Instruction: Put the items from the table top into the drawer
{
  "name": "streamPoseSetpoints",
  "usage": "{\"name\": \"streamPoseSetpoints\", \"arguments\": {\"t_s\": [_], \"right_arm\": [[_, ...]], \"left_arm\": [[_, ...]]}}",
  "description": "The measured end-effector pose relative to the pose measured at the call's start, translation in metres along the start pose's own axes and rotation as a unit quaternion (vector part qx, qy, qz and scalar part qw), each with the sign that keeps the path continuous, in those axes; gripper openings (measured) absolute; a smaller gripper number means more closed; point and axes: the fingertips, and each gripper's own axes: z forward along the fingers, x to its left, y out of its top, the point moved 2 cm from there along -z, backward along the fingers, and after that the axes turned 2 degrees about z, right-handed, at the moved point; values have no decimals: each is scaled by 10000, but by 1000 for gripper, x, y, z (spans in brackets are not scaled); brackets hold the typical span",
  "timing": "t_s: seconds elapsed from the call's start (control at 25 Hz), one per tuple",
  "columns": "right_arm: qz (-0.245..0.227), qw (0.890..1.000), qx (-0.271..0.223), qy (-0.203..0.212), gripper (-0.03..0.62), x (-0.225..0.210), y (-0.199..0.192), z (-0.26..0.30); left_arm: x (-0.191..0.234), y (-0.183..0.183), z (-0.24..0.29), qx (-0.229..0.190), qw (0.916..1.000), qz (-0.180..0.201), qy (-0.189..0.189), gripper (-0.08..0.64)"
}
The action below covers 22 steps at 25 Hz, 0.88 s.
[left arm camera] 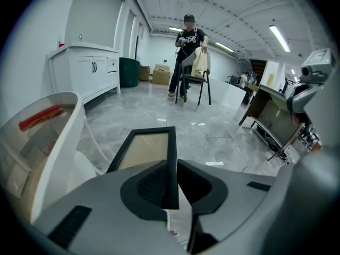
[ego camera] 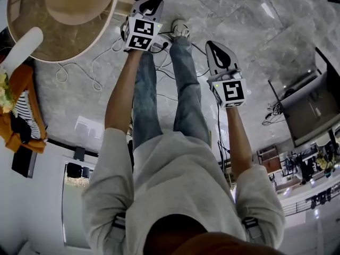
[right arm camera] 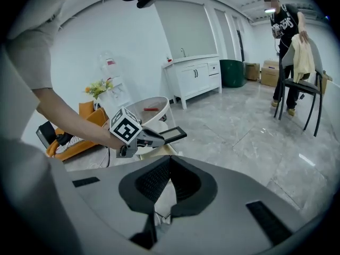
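Left gripper (ego camera: 150, 4): jaws part-way closed and clamped on the edge of a black picture frame (left arm camera: 146, 150) with a pale panel. The frame is off the table, held over the grey floor (ego camera: 239, 15) just beside the round table (ego camera: 112, 15).

Right gripper (ego camera: 213, 45): jaws fully together with nothing between them, over the floor and apart from the table.

Progress, as we judge it, is early. The frame is picked up but not stowed. We see no drawer that is plainly the target in any view, so we cannot confirm anything as put away. A straw hat (ego camera: 79, 1) sits on the table, yet to be moved. A small red item (right arm camera: 150, 109) lies on a white round surface (right arm camera: 166, 110) beyond the left gripper. We cannot tell whether that is the same table.

Count: one picture frame, one straw hat, one red item, two grippers.
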Motion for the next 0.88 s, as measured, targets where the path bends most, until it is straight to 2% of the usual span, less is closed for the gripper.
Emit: {"name": "streamPoseSetpoints", "arguments": {"t_s": [0.44, 0.56, 0.88], "right_arm": [[36, 9995, 238, 207, 23, 11, -44, 41], [31, 9997, 74, 225, 23, 8, -50, 49], [101, 9995, 277, 139, 23, -2, -73, 57]], "left_arm": [[35, -124, 48, 662, 9969, -362, 242, 71], [44, -148, 63, 820, 9952, -441, 304, 71], [68, -183, 100, 937, 9929, -608, 418, 71]]}}
